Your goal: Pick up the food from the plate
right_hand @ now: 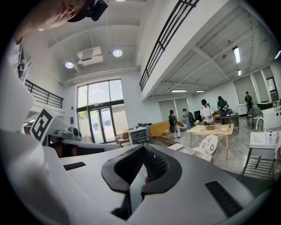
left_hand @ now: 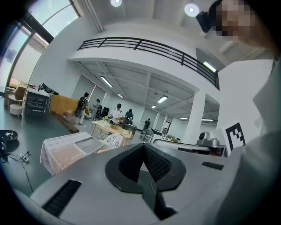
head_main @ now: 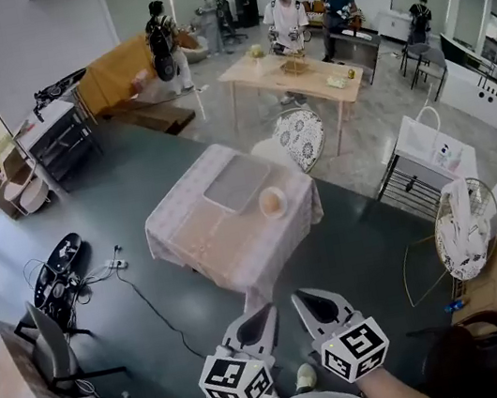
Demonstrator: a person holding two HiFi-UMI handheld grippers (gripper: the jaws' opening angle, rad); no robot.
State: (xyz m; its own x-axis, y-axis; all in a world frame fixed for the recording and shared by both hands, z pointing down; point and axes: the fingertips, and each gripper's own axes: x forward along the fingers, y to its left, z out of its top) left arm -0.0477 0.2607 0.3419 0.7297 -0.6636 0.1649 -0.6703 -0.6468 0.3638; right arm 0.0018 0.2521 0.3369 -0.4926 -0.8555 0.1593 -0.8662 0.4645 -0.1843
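At centre frame, a square desk [head_main: 202, 249] draped in pale patterned cloth carries a flat grey rectangular tray [head_main: 237, 183]. Just beside the tray, a small round plate [head_main: 263, 210] holds tan food [head_main: 273, 200]. At the bottom, the left gripper [head_main: 262, 319] and right gripper [head_main: 309, 303] are both closed and empty, well apart from the desk.

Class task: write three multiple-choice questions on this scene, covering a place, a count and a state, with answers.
1. The plate stands: A on the cloth-covered table; B on the floor; C on a chair.
2. Grippers in the head view: A one; B two; C three.
3. The right gripper is: A open; B shut, empty; C shut on food.
Answers:
1 A: it sits beside the grey tray on the cloth.
2 B: left gripper and right, side by side.
3 B: pads meet, nothing between.
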